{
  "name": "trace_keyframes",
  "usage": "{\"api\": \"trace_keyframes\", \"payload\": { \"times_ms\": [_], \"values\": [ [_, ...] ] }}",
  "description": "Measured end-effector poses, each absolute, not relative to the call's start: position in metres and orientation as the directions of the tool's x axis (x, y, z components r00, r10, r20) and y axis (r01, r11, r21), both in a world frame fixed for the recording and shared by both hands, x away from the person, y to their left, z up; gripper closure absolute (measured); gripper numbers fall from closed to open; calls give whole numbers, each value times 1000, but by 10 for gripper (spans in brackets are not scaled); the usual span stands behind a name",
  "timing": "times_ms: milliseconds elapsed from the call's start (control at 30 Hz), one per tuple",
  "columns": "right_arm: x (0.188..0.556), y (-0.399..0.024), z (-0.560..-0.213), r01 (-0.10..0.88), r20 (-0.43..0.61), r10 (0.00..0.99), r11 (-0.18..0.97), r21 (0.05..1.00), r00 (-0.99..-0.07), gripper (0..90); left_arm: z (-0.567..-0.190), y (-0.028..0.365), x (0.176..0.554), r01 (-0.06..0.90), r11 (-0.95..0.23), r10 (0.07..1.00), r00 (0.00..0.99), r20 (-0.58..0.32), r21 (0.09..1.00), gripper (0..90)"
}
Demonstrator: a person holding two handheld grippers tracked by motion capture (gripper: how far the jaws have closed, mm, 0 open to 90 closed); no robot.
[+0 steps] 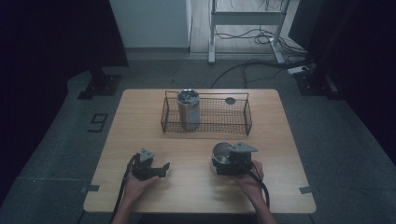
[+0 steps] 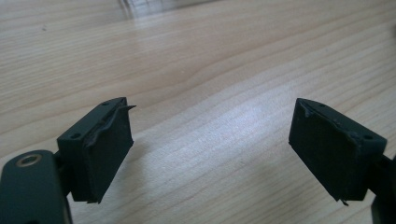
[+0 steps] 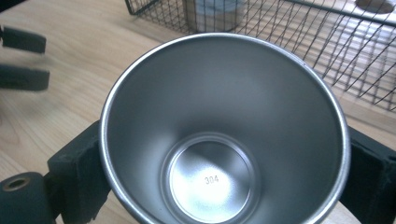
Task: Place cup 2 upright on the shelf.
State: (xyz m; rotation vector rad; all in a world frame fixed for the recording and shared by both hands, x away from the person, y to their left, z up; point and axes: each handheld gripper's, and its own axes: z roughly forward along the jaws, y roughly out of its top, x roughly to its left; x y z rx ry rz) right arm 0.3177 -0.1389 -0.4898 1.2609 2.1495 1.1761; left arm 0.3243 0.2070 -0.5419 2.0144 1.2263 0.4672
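We grip a steel cup (image 3: pixel 224 135) in our right gripper (image 1: pixel 232 161), jaws pressed on both its sides, at five o'clock on the table (image 1: pixel 140 121). It is shiny, tapered, empty, stamped 304 inside. Our left gripper (image 2: pixel 210 154), at seven o'clock, stands open over bare wood. At twelve sits a basket (image 1: pixel 243 116).

Dim, bluish high view with dark corners; brighter claw views, soft glare on wood.
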Motion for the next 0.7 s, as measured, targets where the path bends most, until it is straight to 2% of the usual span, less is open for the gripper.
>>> {"api": "trace_keyframes", "payload": {
  "times_ms": [300,700],
  "values": [
    [320,-146,-470,517,98,880,181,837,-465,68,-544,200,325,614,-309,876,482,-35,726,143],
    [332,-147,-451,525,106,883,171,834,-457,68,-540,199,323,618,-319,869,493,-38,719,142]
  ]
}}
